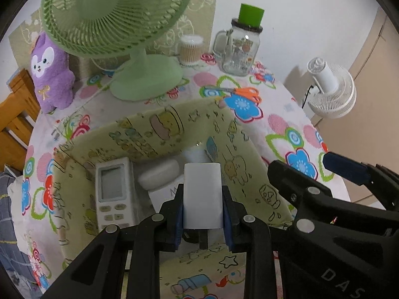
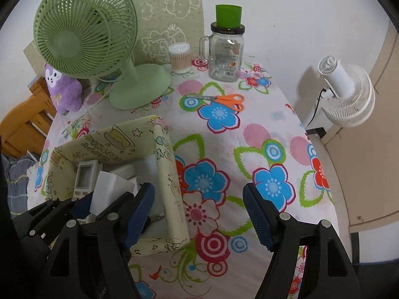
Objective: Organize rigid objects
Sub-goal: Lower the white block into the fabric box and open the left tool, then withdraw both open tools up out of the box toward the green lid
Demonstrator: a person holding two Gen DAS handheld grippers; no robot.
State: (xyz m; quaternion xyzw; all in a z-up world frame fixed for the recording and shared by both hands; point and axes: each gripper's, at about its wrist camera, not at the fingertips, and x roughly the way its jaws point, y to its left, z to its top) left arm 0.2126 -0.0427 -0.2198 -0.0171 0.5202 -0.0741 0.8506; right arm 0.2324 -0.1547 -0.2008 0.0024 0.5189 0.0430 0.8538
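Note:
My left gripper (image 1: 203,208) is shut on a white rectangular block (image 1: 202,195) and holds it over the open yellow-green fabric box (image 1: 159,127). Inside the box lie a white remote with a screen (image 1: 112,190) and a white oval case (image 1: 159,174). In the right wrist view the box (image 2: 172,189) sits at the left, with the block (image 2: 109,191) and the left gripper above it. My right gripper (image 2: 198,214) is open and empty, over the flowered tablecloth just right of the box. Orange-handled scissors (image 2: 222,101) lie on the cloth beyond; they also show in the left wrist view (image 1: 234,91).
A green desk fan (image 2: 99,49) stands at the back left beside a purple plush toy (image 2: 63,89). A cotton swab tub (image 2: 179,57) and a glass jar mug with a green cup on it (image 2: 225,49) stand at the back. A white fan (image 2: 346,92) is off the table's right edge.

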